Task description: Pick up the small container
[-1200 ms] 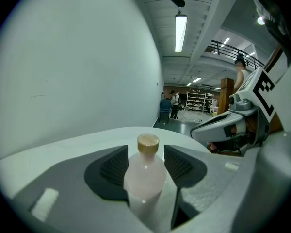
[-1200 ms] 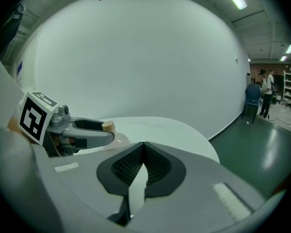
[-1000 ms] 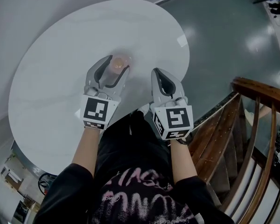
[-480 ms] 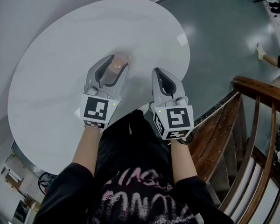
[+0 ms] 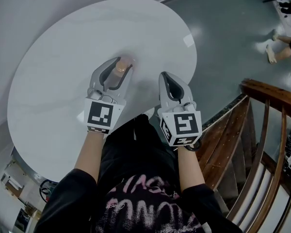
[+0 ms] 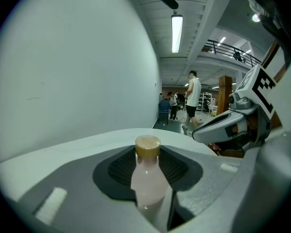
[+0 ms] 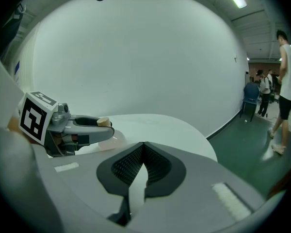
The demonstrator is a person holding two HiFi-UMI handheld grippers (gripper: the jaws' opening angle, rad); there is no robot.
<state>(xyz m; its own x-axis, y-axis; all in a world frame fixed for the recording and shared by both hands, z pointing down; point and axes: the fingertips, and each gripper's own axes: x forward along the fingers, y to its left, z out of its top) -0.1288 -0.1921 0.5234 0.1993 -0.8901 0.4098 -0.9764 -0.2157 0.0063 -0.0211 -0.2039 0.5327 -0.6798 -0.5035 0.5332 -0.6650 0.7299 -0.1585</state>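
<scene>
One pale-pink small container (image 6: 148,181) (tan cap (image 6: 148,146)) stands upright.

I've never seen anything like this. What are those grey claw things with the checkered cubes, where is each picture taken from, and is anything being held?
There is no robot here. A person holds a hand tool, a two-jaw gripper, in each hand, and the checkered cubes are part of those tools. The top-down picture comes from a camera on the person's head. The other two come from cameras riding on each gripper, looking along its jaws. Below is a round white table. The left gripper has its jaws closed on a small bottle, pale with a tan cap. The right gripper holds nothing: its jaws are together, and it sits beside the left one. The people in the background are just passing by.
</scene>
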